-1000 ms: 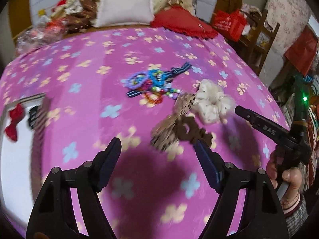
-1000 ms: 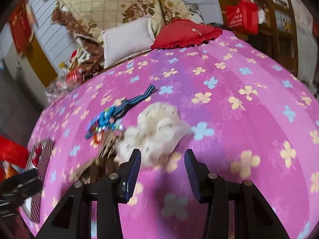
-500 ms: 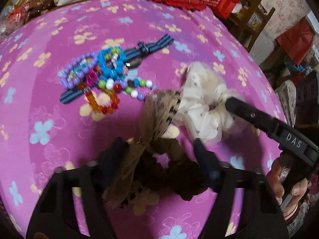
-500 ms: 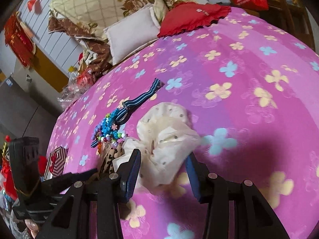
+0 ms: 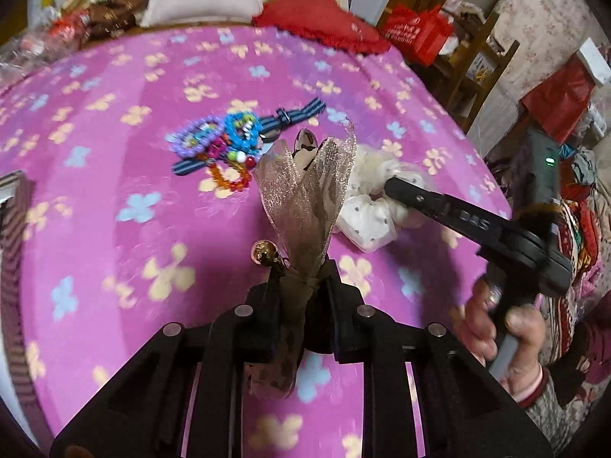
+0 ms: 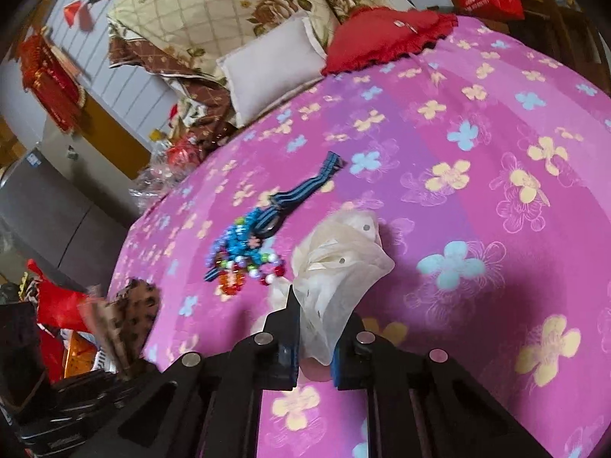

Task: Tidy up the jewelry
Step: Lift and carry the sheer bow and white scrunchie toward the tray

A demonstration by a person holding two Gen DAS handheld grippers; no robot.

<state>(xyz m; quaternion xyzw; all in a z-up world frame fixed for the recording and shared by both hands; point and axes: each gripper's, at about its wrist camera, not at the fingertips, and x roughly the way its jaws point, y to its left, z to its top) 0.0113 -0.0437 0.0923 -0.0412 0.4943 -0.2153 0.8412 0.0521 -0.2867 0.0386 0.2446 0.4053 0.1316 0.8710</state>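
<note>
My left gripper (image 5: 302, 273) is shut on a brown gauzy hair bow (image 5: 305, 187) with a gold bead, held above the pink flowered bedspread (image 5: 114, 229). My right gripper (image 6: 315, 318) is shut on a cream dotted scrunchie (image 6: 340, 255), which also shows in the left wrist view (image 5: 372, 213). A pile of coloured bead bracelets (image 5: 225, 145) and a blue striped strap (image 5: 294, 116) lie on the bedspread beyond. They also show in the right wrist view (image 6: 244, 248). The brown bow shows at the left in the right wrist view (image 6: 130, 316).
A striped box edge (image 5: 11, 229) is at the far left. Pillows (image 6: 267, 65) and a red cushion (image 6: 382, 34) lie at the head of the bed. A wooden chair and red bags (image 5: 416, 34) stand off the right side.
Both grippers have closed: the left on the brown bow, the right on the cream scrunchie. The left gripper has lifted the bow off the bedspread.
</note>
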